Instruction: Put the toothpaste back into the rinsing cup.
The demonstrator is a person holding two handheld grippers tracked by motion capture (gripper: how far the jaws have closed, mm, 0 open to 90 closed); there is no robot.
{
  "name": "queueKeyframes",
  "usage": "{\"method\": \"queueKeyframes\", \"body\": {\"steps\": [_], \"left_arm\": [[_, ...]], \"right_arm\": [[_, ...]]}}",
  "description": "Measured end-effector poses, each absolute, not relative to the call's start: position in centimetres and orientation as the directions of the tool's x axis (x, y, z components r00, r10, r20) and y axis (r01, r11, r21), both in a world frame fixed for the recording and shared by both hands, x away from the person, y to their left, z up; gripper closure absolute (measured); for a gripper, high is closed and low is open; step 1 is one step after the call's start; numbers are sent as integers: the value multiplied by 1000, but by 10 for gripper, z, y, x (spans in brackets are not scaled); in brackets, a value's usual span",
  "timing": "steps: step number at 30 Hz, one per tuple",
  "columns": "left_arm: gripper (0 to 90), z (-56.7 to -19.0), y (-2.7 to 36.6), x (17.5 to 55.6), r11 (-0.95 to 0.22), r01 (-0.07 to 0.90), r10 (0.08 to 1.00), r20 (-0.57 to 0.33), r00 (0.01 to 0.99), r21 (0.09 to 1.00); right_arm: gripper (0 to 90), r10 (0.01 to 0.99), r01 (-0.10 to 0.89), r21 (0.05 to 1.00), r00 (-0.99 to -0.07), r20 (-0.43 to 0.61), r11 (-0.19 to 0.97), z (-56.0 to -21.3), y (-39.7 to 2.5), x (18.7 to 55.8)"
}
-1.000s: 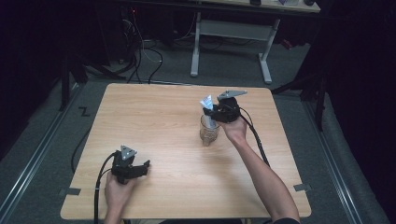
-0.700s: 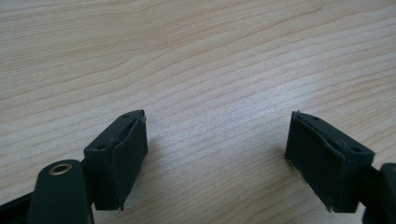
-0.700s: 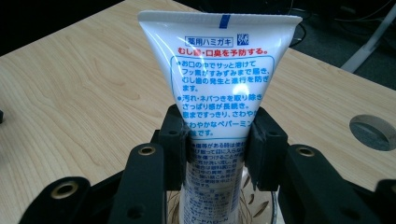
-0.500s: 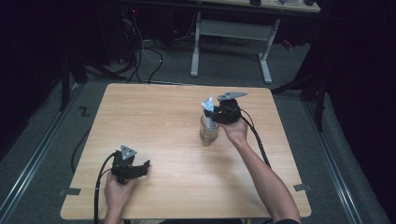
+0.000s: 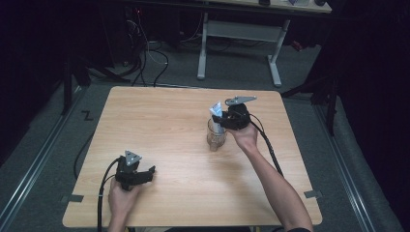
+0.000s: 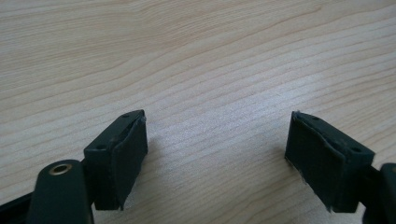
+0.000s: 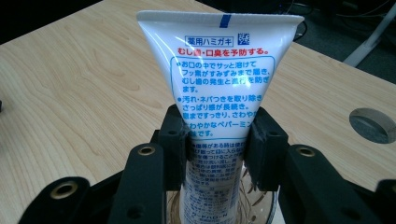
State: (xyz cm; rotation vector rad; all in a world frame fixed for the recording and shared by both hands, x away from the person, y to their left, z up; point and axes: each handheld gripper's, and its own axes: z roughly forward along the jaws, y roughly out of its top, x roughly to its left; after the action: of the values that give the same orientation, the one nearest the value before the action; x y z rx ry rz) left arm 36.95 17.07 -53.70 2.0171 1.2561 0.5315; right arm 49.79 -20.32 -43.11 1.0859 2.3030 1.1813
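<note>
A white toothpaste tube with blue and red print stands upright, its lower end inside a clear glass right of the table's middle. My right gripper is shut on the tube, its pads pressed against both sides just above the glass rim. In the high view the right gripper sits above the glass with the tube's flat end sticking up beside it. Near the front left of the table my left gripper rests low and open; its own view has the left gripper with bare wood between the pads.
The wooden table has a round cable hole near the right gripper's side. A white-legged desk and floor cables lie beyond the far edge. Tape marks sit at the front corners.
The right gripper with the tube has sunk slightly toward the glass. The left gripper has not moved.
</note>
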Motion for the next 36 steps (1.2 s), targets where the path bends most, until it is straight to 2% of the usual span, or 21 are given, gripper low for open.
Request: {"method": "queueKeyframes", "body": {"steps": [36], "left_arm": [[210, -537, 171, 369, -292, 611, 894, -17, 448, 736]], "right_arm": [[626, 753, 489, 784, -657, 43, 382, -446, -209, 490]]}}
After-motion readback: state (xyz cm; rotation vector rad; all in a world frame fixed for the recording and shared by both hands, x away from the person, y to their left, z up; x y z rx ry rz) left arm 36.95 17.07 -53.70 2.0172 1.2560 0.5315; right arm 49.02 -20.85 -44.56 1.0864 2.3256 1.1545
